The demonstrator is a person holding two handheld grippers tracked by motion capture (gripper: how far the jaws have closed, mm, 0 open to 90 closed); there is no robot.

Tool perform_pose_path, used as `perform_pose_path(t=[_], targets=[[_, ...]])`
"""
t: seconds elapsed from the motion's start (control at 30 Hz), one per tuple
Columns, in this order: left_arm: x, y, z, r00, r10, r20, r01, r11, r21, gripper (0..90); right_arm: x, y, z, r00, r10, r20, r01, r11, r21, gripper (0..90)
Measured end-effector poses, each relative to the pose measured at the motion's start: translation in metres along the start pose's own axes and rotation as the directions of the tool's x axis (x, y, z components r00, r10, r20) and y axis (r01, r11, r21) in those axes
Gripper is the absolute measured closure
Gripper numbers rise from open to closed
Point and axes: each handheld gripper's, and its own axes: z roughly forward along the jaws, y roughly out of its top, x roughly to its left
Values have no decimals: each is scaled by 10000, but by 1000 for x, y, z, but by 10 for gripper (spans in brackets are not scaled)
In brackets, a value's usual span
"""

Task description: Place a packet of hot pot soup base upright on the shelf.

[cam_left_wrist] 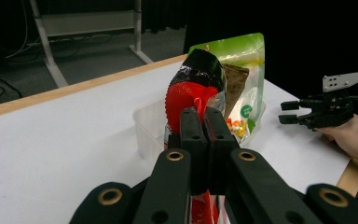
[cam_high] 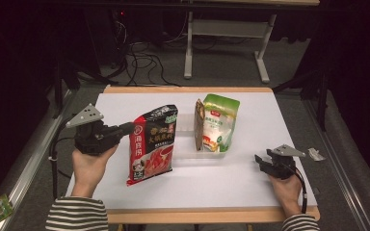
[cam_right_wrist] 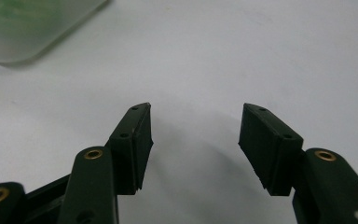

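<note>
Left tool (cam_left_wrist: 204, 122) clenched on red-black pouch's (cam_high: 152, 143) edge; right tool (cam_high: 261, 161) spread wide, well apart.

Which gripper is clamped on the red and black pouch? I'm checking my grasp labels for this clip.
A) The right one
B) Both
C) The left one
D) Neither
C: the left gripper has its jaws shut on the edge of the red and black pouch, while the right gripper rests open on the table, holding nothing.

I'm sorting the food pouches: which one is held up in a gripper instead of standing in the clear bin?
The red-and-black pouch: the left gripper pinches its edge, outside the clear bin. The green-and-white pouch and brown packet stand inside.
</note>
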Motion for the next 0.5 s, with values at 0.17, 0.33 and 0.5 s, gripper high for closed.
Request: perform_pose_path(t=[0.17, 0.33, 0.5], targets=[[-4, 7, 2, 10000, 52, 2, -52, 10000, -82, 893, 0, 0, 0, 10000, 6, -21, -6, 10000, -15, 449], [-5, 13, 7, 10000, 28, 11, -28, 9998, -172, 893, -1, 0, -1, 10000, -41, -47, 40, 9999, -92, 448], [-5, 19, 15, 9999, 52, 87, -50, 9997, -225, 893, -1, 0, -1, 10000, -22, -16, 22, 10000, -83, 448]])
